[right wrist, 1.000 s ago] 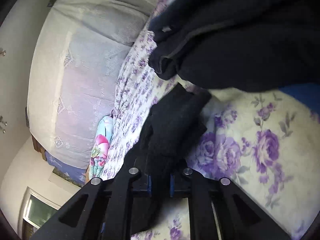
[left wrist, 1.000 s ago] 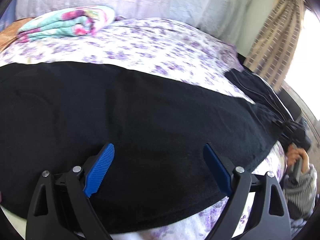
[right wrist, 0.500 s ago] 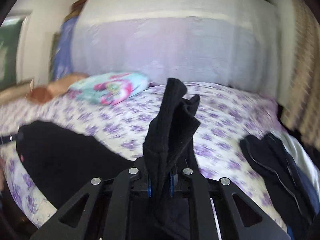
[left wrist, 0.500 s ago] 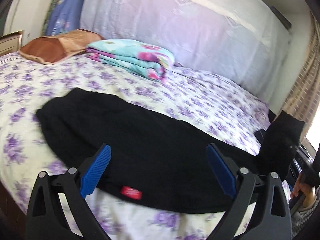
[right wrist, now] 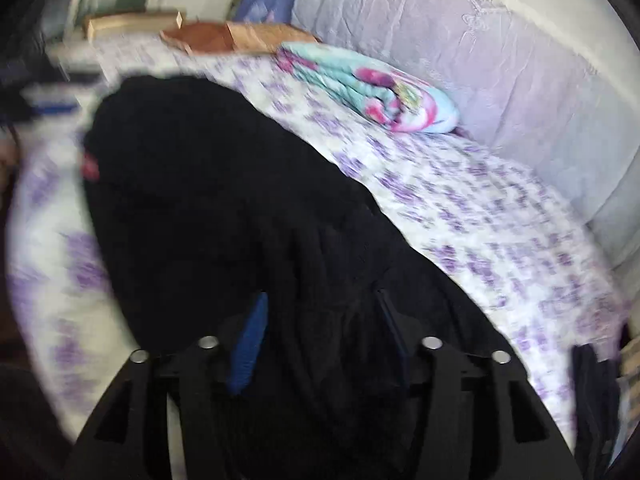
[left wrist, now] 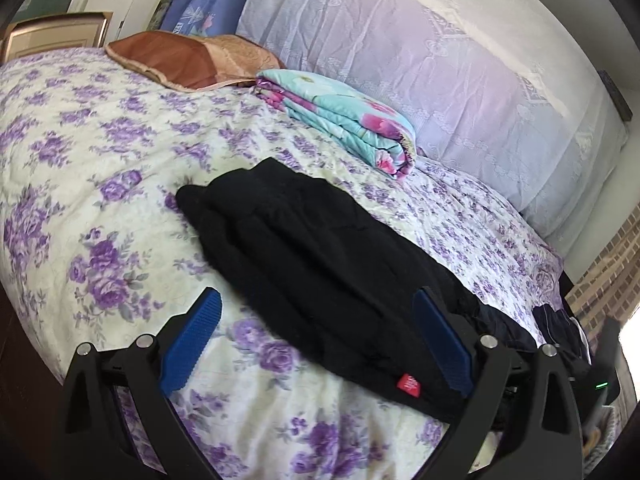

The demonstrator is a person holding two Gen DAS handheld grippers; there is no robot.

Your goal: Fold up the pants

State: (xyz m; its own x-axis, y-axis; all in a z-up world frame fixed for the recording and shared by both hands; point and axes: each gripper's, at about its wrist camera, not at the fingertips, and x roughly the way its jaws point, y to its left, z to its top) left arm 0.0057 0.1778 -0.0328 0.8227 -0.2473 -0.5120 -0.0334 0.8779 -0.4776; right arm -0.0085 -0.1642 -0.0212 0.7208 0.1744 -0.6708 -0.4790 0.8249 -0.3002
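Observation:
The black pants (left wrist: 320, 264) lie folded over on the purple-flowered bedspread (left wrist: 80, 168), with a small red label (left wrist: 408, 383) near the front edge. My left gripper (left wrist: 316, 340) is open and empty, hovering above the pants' near edge. In the blurred right wrist view the pants (right wrist: 208, 200) fill the middle, and my right gripper (right wrist: 320, 340) has its jaws parted with black cloth lying between and over the fingers.
A folded turquoise and pink blanket (left wrist: 340, 120) and a brown pillow (left wrist: 188, 60) lie at the back of the bed, before a lilac headboard cover (left wrist: 460, 80). More dark clothes (left wrist: 556, 328) lie at the bed's right edge.
My right gripper carried the pant end over onto the rest of the pants and opened its jaws. My left gripper has pulled back and risen, so the whole garment shows.

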